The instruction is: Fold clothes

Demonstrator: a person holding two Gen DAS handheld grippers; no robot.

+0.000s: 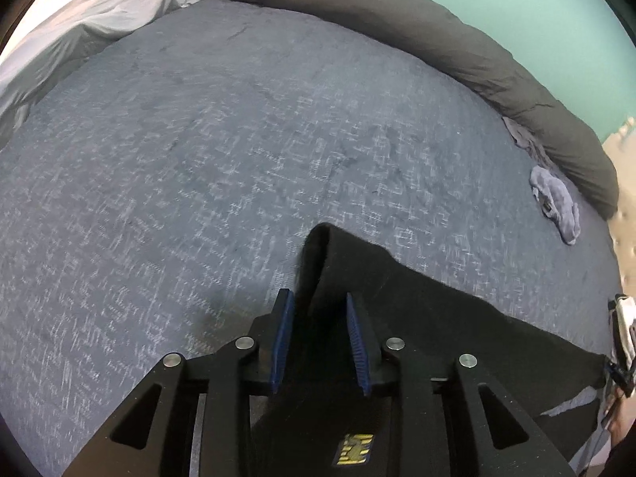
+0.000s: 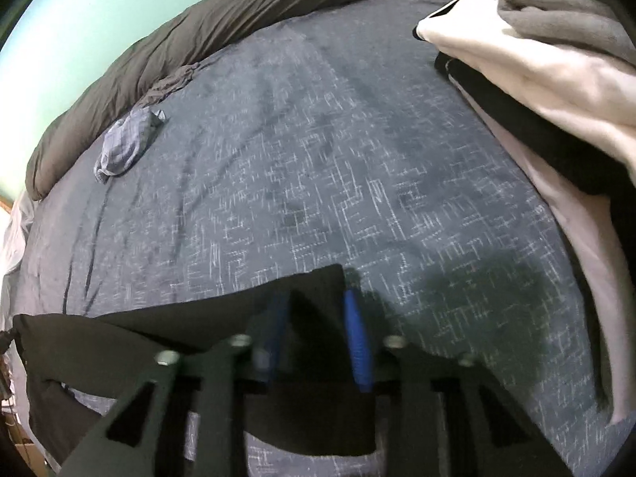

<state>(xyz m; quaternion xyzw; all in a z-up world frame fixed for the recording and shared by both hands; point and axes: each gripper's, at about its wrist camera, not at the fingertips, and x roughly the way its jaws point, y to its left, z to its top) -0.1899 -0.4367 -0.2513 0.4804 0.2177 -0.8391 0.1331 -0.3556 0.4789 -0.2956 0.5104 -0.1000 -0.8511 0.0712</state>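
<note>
Both grippers, left gripper (image 1: 320, 306) and right gripper (image 2: 314, 306), are hanging over the black garment (image 1: 417, 318) near the bed's (image 1: 238, 159) front edge, jaws slightly spread and not squeezing its corners, probably letting go.

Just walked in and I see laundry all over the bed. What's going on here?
A person is folding clothes on the bed, with a handheld tool in each hand. Both work one black garment spread near the bed's edge. The left tool straddles a raised fold, its blue pads apart and not pinching. The right tool stands over another corner, blurred, pads also apart. A crumpled blue item and a clothes pile wait nearby.
</note>
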